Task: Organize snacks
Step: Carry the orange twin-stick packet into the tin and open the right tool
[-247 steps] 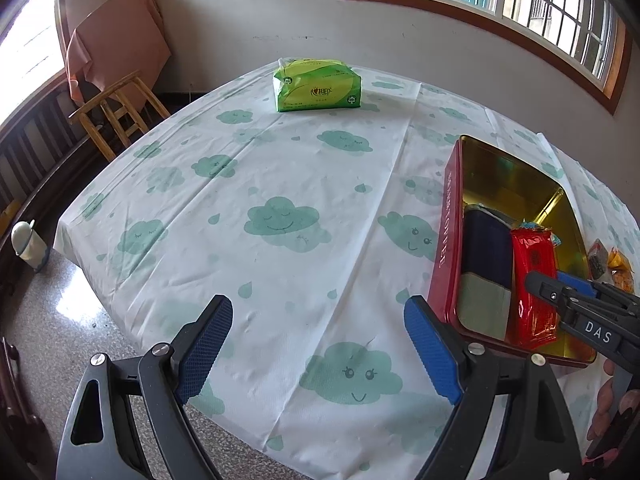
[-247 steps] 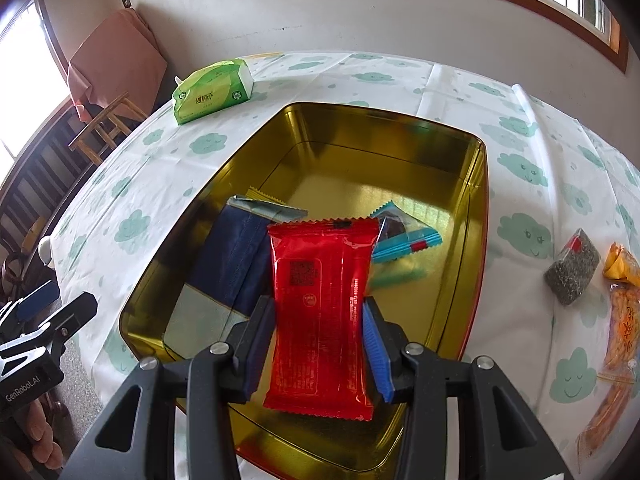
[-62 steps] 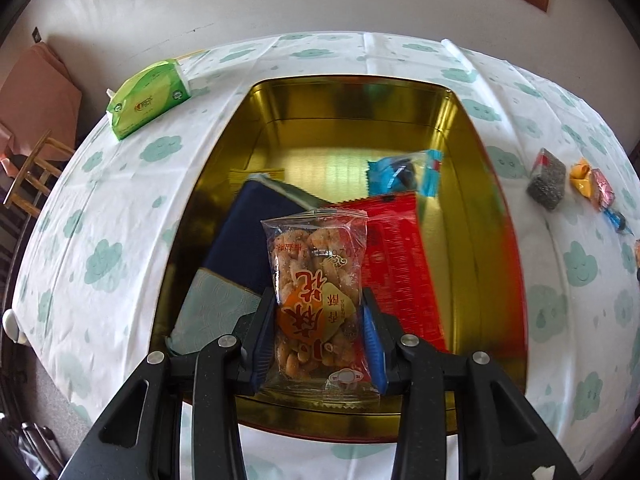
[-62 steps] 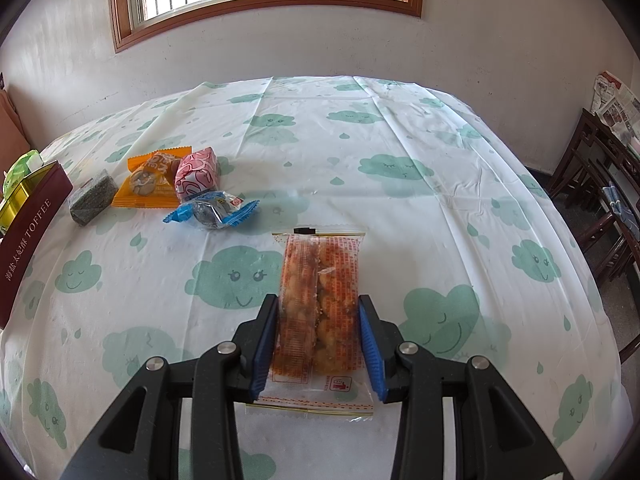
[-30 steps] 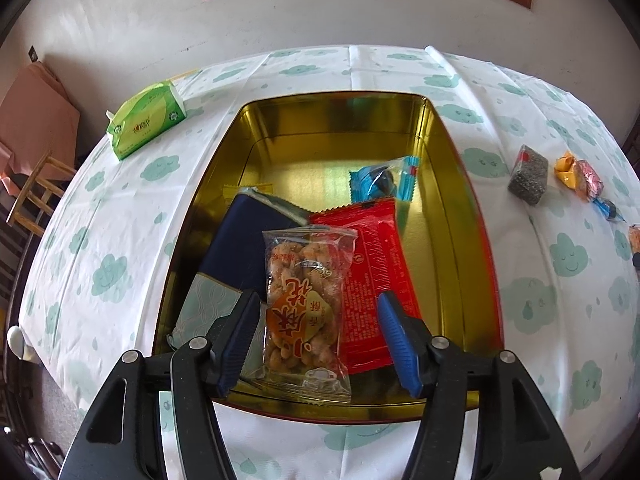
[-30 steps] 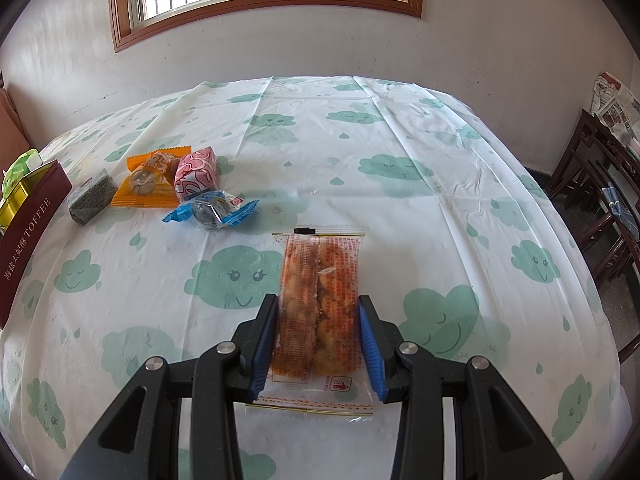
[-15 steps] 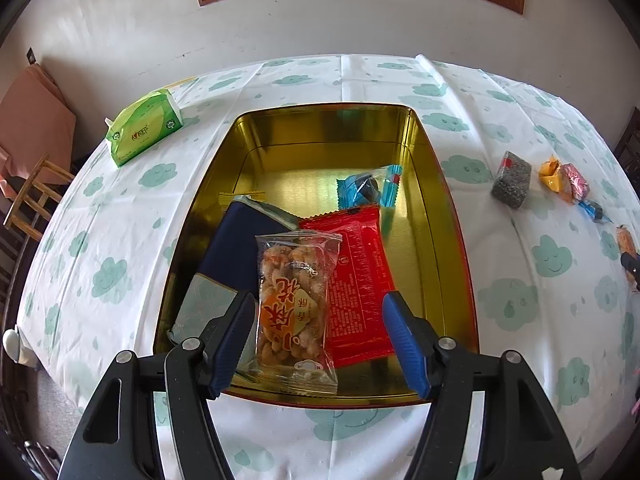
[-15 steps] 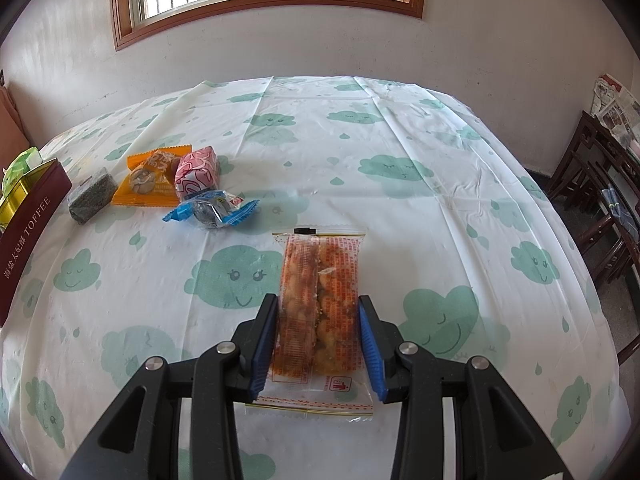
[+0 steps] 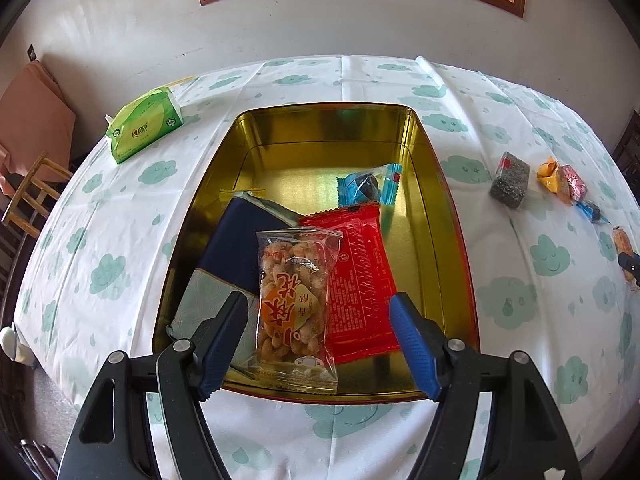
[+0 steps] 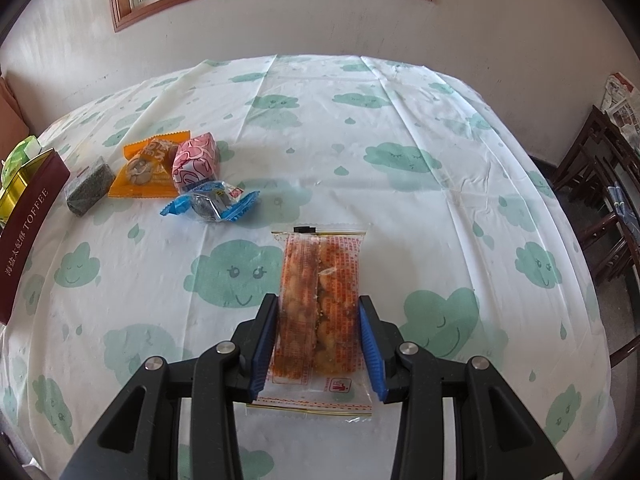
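A gold-lined tin (image 9: pixel 452 240) with red outer walls sits on the cloud-print tablecloth. Inside it lie a dark blue pack (image 9: pixel 240 248), a red packet (image 9: pixel 360 272), a small blue candy (image 9: pixel 368 188) and a clear bag of fried dough twists (image 9: pixel 294 308). My left gripper (image 9: pixel 320 340) hovers over the tin's near end with its jaws opening; the bag lies free between them, touched by neither pad. My right gripper (image 10: pixel 318 344) is shut on a clear packet of orange crackers (image 10: pixel 320 296) over the tablecloth.
On the cloth right of the tin lie a dark seed block (image 10: pixel 86 190), an orange packet (image 10: pixel 148 170), a pink wrapped sweet (image 10: pixel 196 162) and a blue candy (image 10: pixel 210 204). A green tissue pack (image 9: pixel 144 128) sits far left. Wooden chairs (image 10: pixel 600 192) stand beyond the table edges.
My left gripper's jaws have spread wider and let go of the dough-twist bag, which now rests in the tin. The right gripper and its cracker packet look the same.
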